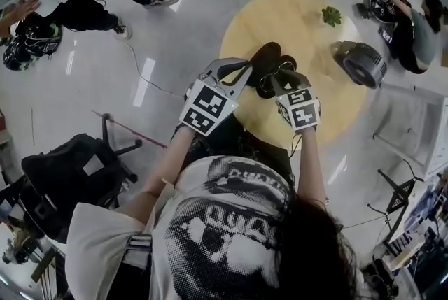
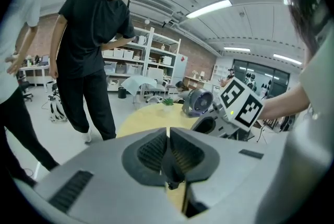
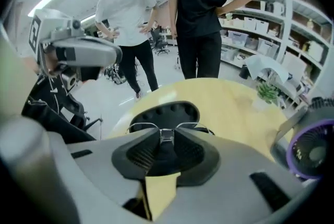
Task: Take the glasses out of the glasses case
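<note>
– Grip report, right side first?
– My right gripper point(image 3: 166, 140) has its jaws closed partway onto the bridge of the glasses point(image 3: 167, 135), a wire rim showing on either side.
– And the container?
– The glasses case point(image 1: 268, 54) lies open on the round table point(image 1: 294, 19), black lid tipped back. The glasses sit at its mouth; I can't tell whether they're clear of it. My left gripper point(image 2: 168, 134) is pinched almost together on a dark edge of that case.
– Hand poses?
– Both grippers reach forward side by side, my right one pitched more steeply down. A fan point(image 1: 360, 62) stands to the right of the case, a small plant point(image 1: 331, 15) beyond it.
</note>
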A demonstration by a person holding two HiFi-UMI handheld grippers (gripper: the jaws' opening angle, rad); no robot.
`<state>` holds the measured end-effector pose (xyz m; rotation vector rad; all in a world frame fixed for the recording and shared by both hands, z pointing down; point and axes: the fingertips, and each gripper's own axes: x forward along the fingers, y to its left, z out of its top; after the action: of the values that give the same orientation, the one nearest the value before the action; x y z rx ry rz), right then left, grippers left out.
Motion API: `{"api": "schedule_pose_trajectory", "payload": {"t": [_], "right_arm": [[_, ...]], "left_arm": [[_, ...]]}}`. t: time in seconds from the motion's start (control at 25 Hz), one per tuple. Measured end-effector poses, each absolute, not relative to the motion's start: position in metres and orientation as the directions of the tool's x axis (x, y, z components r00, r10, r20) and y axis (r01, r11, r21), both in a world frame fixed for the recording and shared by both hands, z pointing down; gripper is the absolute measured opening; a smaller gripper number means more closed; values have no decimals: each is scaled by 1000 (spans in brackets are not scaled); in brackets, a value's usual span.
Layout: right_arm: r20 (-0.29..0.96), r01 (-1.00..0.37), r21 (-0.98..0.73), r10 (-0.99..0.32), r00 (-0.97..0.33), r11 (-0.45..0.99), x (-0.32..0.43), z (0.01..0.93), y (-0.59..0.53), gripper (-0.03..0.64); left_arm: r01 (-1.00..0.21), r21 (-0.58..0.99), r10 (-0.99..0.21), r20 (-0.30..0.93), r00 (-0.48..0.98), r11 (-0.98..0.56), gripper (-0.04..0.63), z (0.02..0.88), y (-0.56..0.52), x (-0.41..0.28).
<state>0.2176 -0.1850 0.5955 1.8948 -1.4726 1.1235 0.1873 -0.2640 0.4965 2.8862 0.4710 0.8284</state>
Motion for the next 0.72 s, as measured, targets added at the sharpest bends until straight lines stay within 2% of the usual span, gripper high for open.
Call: {"api": "schedule_pose_trajectory", "payload": {"t": [0.28,0.72], "right_arm": [[745,-890,-149,-641,186,-432,228,546,-170,87],[633,-816,-182,-701,330,-549,229,489,-121,89]], "left_arm": [[290,188,345,501,794,-938,25,499,-254,187],[368,173,403,505,763,-914,25,496,-217,186]]}}
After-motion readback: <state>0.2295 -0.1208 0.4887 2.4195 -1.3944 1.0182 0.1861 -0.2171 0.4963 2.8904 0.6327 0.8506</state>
